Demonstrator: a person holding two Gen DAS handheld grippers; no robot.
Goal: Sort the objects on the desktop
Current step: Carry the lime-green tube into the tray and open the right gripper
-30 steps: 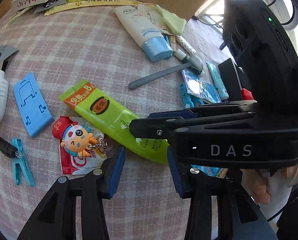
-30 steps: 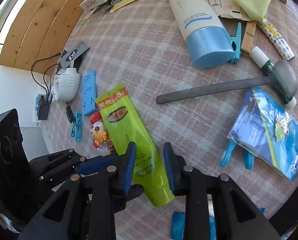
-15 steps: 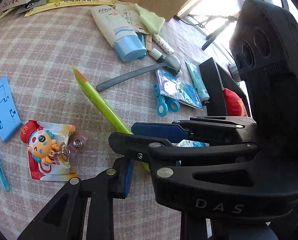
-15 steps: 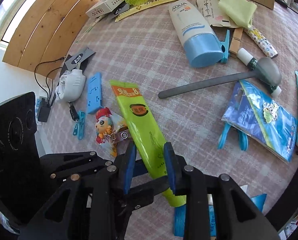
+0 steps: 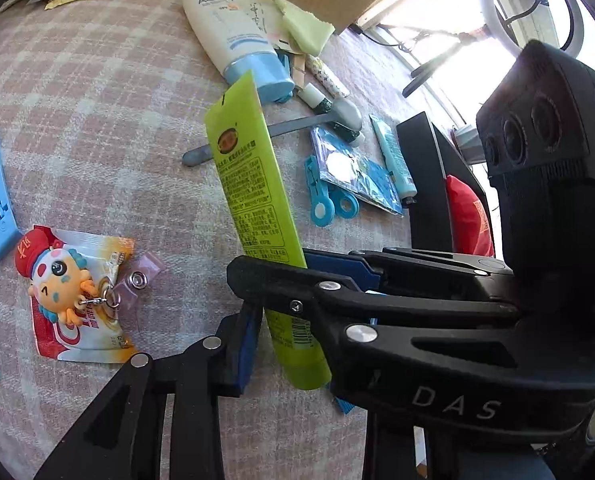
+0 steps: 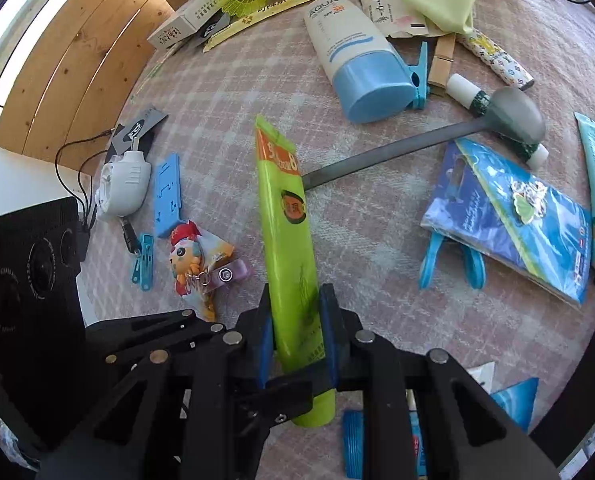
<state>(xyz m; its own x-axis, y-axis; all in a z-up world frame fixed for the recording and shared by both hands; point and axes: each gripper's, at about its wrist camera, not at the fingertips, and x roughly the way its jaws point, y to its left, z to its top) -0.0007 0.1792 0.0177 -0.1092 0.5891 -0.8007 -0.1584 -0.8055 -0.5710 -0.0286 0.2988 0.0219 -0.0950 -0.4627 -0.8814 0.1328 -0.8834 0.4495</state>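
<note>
The pink-and-white checked woven tablecloth (image 6: 225, 92) carries the scattered clutter. Above it, the flat lime-green plastic tube (image 6: 289, 240) is raised off the cloth, crimped end tilted up. The right gripper (image 6: 296, 328) is closing, blue pads clamped on the tube's lower body. The left gripper (image 5: 281, 332) is opening; its visible pad (image 5: 245, 344) stands just beside the tube, contact unclear.

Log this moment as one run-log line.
right gripper: closing on green tube | left gripper: opening beside tube | tube: lifted off tablecloth
</note>
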